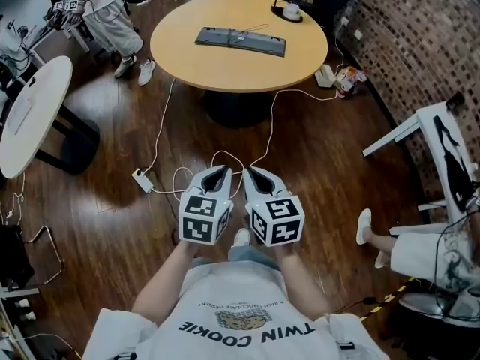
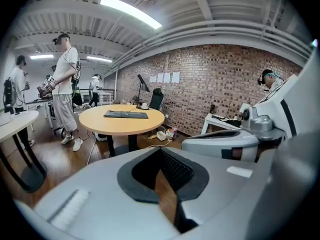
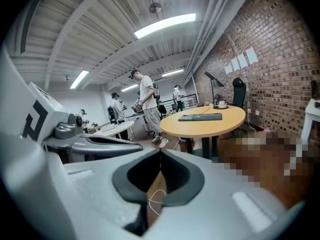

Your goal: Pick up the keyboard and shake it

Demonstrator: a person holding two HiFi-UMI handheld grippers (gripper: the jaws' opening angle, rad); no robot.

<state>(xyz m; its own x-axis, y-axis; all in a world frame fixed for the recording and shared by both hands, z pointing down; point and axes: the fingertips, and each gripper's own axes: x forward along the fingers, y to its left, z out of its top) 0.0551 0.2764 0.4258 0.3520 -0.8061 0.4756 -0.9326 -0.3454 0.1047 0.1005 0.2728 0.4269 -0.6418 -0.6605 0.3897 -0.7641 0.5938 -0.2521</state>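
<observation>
A dark keyboard (image 1: 241, 40) lies flat on the round wooden table (image 1: 225, 70) across the room, far ahead of both grippers. My left gripper (image 1: 218, 172) and right gripper (image 1: 255, 174) are held side by side close to my body, above the wooden floor. Both are shut with nothing between the jaws. The left gripper view shows its jaws (image 2: 160, 151) closed, with the keyboard (image 2: 126, 114) small on the distant table (image 2: 120, 125). From the right gripper (image 3: 160, 154), the keyboard (image 3: 201, 117) also lies far off on the table (image 3: 212, 126).
A cup on a saucer (image 1: 292, 10) stands at the table's far edge. White cables and a power strip (image 1: 142, 179) lie on the floor between me and the table. A white oval table (image 1: 30, 111) stands left, a tilted white desk (image 1: 435, 133) right. A person (image 1: 105, 13) stands beyond.
</observation>
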